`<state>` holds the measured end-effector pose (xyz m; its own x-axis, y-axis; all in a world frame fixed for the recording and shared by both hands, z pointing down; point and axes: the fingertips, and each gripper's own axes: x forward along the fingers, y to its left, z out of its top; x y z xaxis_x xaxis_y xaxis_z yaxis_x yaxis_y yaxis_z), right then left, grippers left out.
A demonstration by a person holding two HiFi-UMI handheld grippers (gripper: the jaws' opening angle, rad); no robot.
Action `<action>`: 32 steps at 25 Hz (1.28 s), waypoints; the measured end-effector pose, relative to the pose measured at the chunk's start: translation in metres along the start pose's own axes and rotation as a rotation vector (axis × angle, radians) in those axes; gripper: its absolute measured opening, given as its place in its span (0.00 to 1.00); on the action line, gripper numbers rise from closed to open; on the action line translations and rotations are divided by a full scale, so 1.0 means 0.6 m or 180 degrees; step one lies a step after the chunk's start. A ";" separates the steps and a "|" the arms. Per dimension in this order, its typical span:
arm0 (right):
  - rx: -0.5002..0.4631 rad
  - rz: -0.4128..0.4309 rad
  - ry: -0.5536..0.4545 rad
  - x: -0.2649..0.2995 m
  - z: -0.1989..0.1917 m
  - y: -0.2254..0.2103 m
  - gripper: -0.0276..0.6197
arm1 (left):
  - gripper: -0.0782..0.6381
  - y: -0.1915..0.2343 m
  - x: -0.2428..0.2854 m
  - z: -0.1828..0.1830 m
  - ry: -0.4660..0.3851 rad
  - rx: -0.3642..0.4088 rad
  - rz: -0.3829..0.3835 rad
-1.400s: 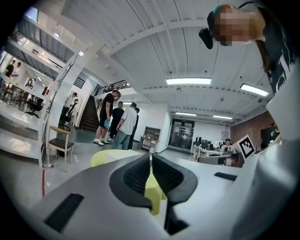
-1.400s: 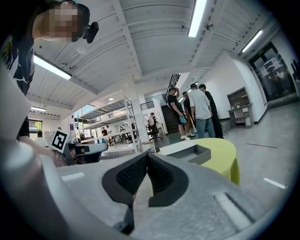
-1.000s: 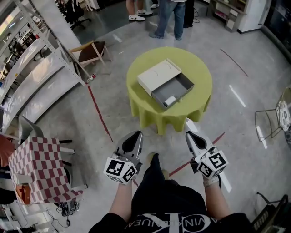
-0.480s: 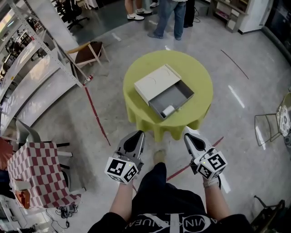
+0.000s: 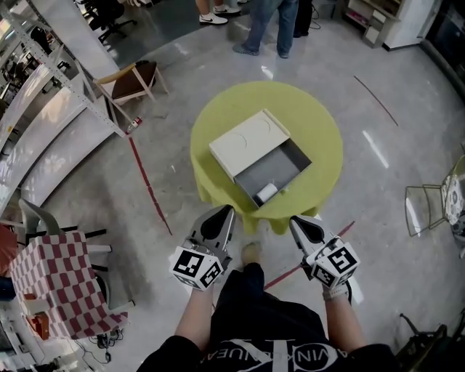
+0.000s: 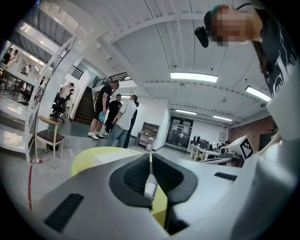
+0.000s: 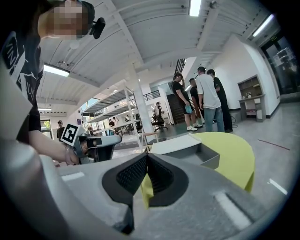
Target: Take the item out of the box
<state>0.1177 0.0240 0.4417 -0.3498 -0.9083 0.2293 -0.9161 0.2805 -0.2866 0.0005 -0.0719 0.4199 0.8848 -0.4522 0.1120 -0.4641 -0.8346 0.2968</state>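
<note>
A cream box point(image 5: 245, 142) lies on a round yellow-green table point(image 5: 320, 131), with its grey drawer point(image 5: 282, 168) pulled out toward me. A small white item point(image 5: 267, 192) rests in the drawer's near corner. My left gripper point(image 5: 223, 215) is shut and empty, just short of the table's near edge, left of the drawer. My right gripper point(image 5: 297, 223) is also shut and empty, near the edge to the drawer's right. The left gripper view shows the pads of the left gripper point(image 6: 150, 157) meeting over the table point(image 6: 89, 157). In the right gripper view the right gripper point(image 7: 146, 155) points at the box point(image 7: 180, 144).
Several people point(image 5: 265, 22) stand beyond the table. A wooden chair point(image 5: 134, 80) and metal shelving point(image 5: 51, 109) are at the back left. A checked-cloth table point(image 5: 54, 276) stands at the near left, and a wire chair point(image 5: 429, 211) at the right. Red tape point(image 5: 149, 189) crosses the floor.
Both grippers have come forward, nearer to the table's near edge. The table and box sit larger and closer in the head view. Both pairs of jaws stay shut.
</note>
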 end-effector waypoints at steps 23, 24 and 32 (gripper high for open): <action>-0.0138 0.0253 0.0435 0.129 0.006 -0.065 0.05 | 0.14 0.090 0.115 0.008 0.0066 -0.0144 -0.0080; -0.0178 0.0295 0.0483 0.133 0.003 -0.063 0.05 | 0.14 0.092 0.113 0.004 0.0077 -0.0158 -0.0066; -0.0445 0.0726 0.0858 0.155 -0.020 -0.063 0.05 | 0.14 0.106 0.107 -0.010 0.0047 -0.0240 0.0233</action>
<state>0.1177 -0.0673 0.4849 -0.5700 -0.7085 0.4161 -0.8200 0.5226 -0.2333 0.0278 -0.1521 0.4519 0.8494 -0.5060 0.1499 -0.5237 -0.7731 0.3578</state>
